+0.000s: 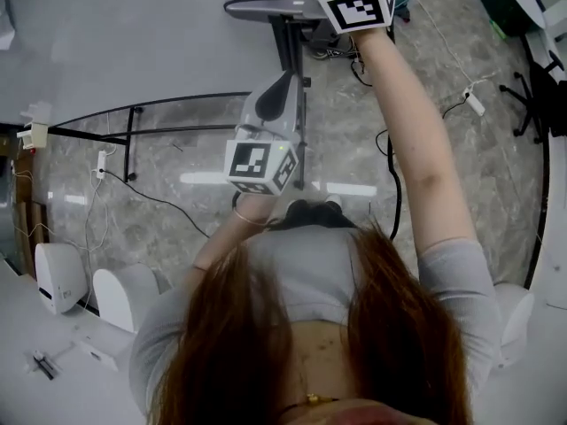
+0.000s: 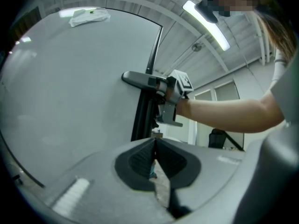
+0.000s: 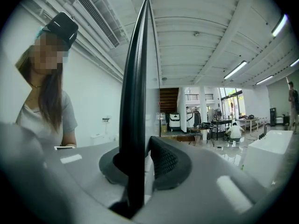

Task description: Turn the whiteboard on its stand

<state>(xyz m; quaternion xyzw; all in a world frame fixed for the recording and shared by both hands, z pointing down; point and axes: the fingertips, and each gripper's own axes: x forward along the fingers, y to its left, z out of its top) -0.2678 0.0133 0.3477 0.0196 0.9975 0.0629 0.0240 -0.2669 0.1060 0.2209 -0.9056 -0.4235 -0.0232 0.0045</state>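
Whiteboard [image 2: 70, 92] stands seemingly vertical, edge in clenched right tool [image 3: 139, 153]; left tool [image 2: 155, 143] closed, empty

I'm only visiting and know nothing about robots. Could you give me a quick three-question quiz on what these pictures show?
1. True or false: the right gripper is clamped on the black edge of the whiteboard.
2. Pick one: the jaws of the left gripper are A) wide apart, B) together, C) closed on a marker pen.
3. Fill in: each gripper carries a cube covered with black-and-white square ____.
Key: 1 true; 2 B; 3 markers.
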